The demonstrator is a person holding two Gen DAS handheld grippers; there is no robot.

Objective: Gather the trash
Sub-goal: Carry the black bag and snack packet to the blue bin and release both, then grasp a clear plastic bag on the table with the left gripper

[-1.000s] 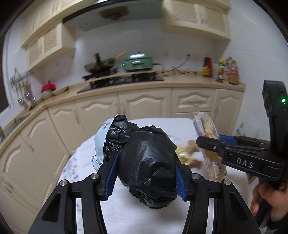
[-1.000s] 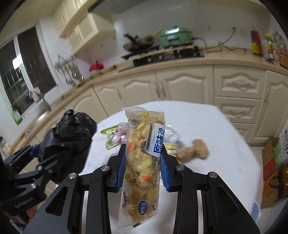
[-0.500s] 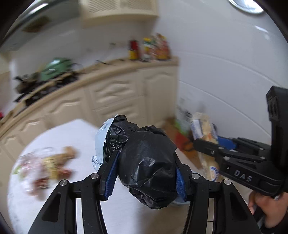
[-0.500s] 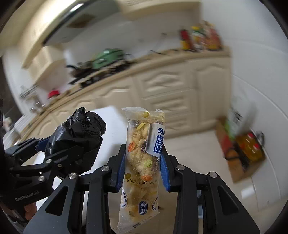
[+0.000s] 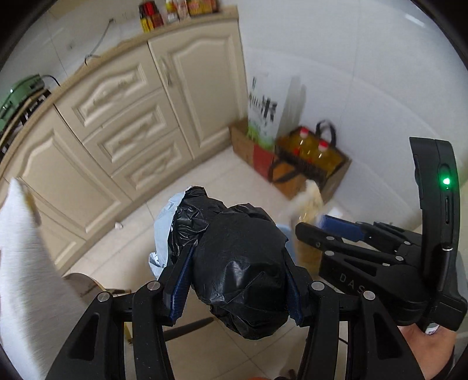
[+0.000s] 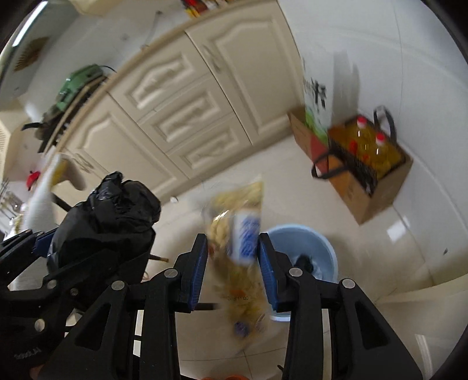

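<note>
Left gripper [image 5: 238, 283] is closed on a black bag [image 5: 242, 271]; both blue pads press into its sides, and the crumpled plastic bulges above and below them. A pale blue-grey piece [image 5: 165, 222] sticks out of the bag at about 10 o'clock. In the right wrist view this gripper [image 6: 44, 248] and its bag [image 6: 108, 216] appear at 9 o'clock.

Right gripper [image 6: 233, 263] has a snack packet [image 6: 237, 242] between its pads, and its jaws are opening. The packet is blurred, so I cannot tell if the pads still press on it. It stands almost upright, with the top end toward 12 o'clock. In the left wrist view the right gripper [image 5: 327, 231] comes in from 3 o'clock, and the packet [image 5: 308, 210] is a pale blur at its tip. A hand [image 5: 427, 347] holds it at 4 o'clock.

A blue bin [image 6: 304, 248] stands on the tiled floor [image 6: 380, 242], just behind the right pad at 3 o'clock of the packet; something dark lies inside. A cardboard box [image 6: 371, 198] with oil bottles [image 6: 371, 146] sits by the wall at 2 o'clock. Cream cabinets [image 6: 187, 117] run across the top, with bottles on the counter [image 5: 187, 27] above them.
</note>
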